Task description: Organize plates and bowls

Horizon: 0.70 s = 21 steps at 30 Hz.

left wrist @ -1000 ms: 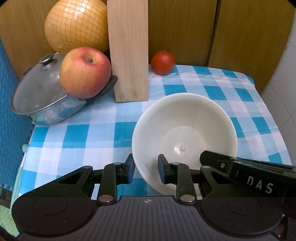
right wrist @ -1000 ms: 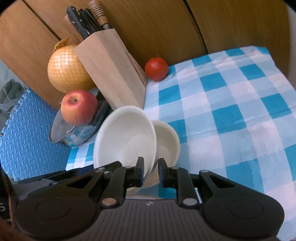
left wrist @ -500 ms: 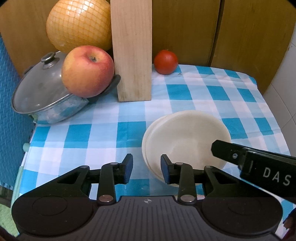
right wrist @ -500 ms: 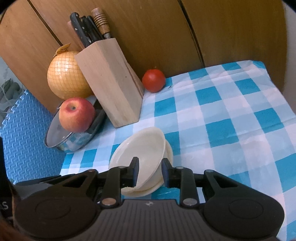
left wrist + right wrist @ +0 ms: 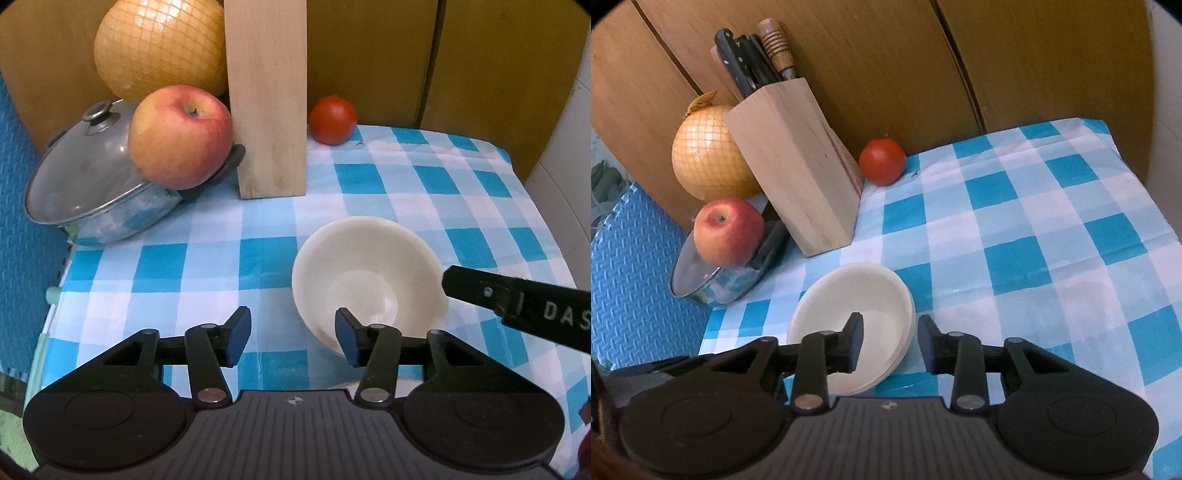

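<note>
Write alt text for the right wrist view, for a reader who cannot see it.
Two nested cream bowls sit on a blue-and-white checked tablecloth, with the open right gripper straddling their near rim. Behind them stand a wooden knife block, a tomato, a netted pomelo and an apple resting on a lidded pot.

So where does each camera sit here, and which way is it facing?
Left wrist: on the left tool, looking down at the stacked cream bowls; its open black fingers and the right tool's tip show.
Right wrist: on the right tool, looking down-left at the same bowls; its open fingers show.
Shared: bowls, wooden knife block, red tomato.
</note>
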Available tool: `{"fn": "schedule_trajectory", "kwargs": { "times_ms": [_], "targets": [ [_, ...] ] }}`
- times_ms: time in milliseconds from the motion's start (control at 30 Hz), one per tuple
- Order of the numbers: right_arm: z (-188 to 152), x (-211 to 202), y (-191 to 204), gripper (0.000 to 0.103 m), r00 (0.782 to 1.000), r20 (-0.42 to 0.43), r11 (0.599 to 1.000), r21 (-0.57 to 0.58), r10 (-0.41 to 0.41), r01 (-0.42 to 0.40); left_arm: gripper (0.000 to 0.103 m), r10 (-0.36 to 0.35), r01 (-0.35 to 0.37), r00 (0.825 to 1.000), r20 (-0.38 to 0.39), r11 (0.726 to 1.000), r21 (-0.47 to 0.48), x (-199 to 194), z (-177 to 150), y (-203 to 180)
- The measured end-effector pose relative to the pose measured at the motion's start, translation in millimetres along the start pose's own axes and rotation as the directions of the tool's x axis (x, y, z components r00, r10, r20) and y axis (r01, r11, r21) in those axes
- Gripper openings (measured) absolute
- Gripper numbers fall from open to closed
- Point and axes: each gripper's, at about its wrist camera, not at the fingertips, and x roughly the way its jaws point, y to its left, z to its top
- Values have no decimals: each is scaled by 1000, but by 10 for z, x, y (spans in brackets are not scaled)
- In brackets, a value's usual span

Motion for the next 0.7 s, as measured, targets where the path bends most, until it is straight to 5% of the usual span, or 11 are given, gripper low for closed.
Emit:
{"fn": "schedule_trajectory", "kwargs": {
  "times_ms": [700],
  "targets": [
    [-40, 326, -138, 34, 997, -71, 998, 54, -15, 19, 70, -6, 4, 999, -44, 999, -40, 252, 53, 59]
  ]
}}
